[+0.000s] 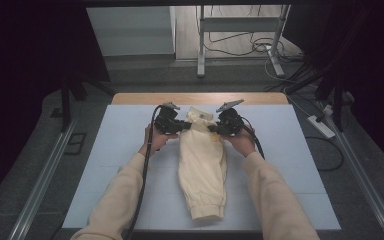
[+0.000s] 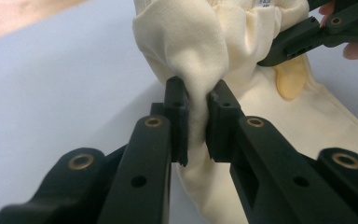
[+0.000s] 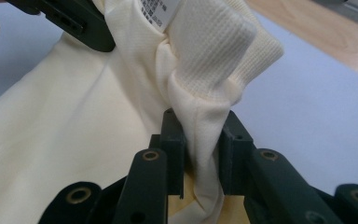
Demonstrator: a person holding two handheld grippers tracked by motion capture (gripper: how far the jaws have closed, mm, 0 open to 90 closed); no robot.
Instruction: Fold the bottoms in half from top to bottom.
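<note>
Cream trousers (image 1: pixel 202 165) are lying folded lengthwise down the middle of a pale blue mat (image 1: pixel 110 150), ribbed cuffs pointing toward the person and the ribbed elastic waistband away. The left gripper (image 1: pixel 186 125) and right gripper (image 1: pixel 211 127) are each pinching soft waistband fabric from opposite sides.

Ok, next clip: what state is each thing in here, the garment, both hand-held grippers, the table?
Cream trousers: folded lengthwise, lying flat on the table, waistband end pinched up at the far side.
Left hand-held gripper: shut on the waistband fabric.
Right hand-held gripper: shut on the ribbed waistband edge.
Care label: showing inside the waistband, print too small to read.
Table: covered by a pale sheet, wooden far edge bare.
</note>
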